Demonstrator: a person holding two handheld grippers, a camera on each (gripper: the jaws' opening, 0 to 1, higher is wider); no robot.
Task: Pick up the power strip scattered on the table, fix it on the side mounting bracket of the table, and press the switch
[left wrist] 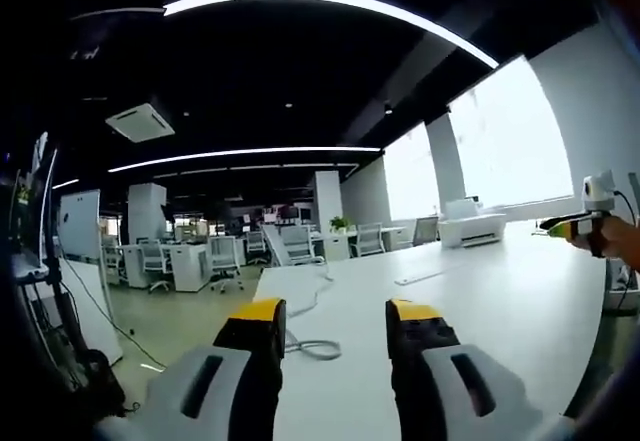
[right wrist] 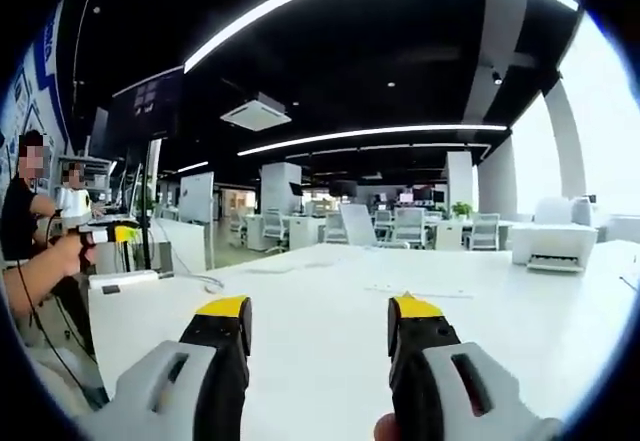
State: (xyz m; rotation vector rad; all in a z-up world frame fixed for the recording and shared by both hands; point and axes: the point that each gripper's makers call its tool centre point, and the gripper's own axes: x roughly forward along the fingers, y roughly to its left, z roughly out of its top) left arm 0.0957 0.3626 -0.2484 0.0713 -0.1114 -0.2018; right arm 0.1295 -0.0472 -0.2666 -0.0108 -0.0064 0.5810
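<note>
Above the white surface (right wrist: 330, 311): both grippers raised, jaws wide, nothing held.

Left gripper (left wrist: 335, 326) and right gripper (right wrist: 320, 321) hover with jaws spread and empty. The power strip (right wrist: 122, 280) lies at the near-left edge of the surface in the right gripper view, its cable (left wrist: 310, 344) trailing across the top in the left gripper view. A printer (right wrist: 553, 244) stands well apart. Judged step: approach for pickup. Lower one gripper square to the strip's long axis, close across its narrow width clear of the switch, and keep the cable slack before lifting toward the side bracket.
</note>
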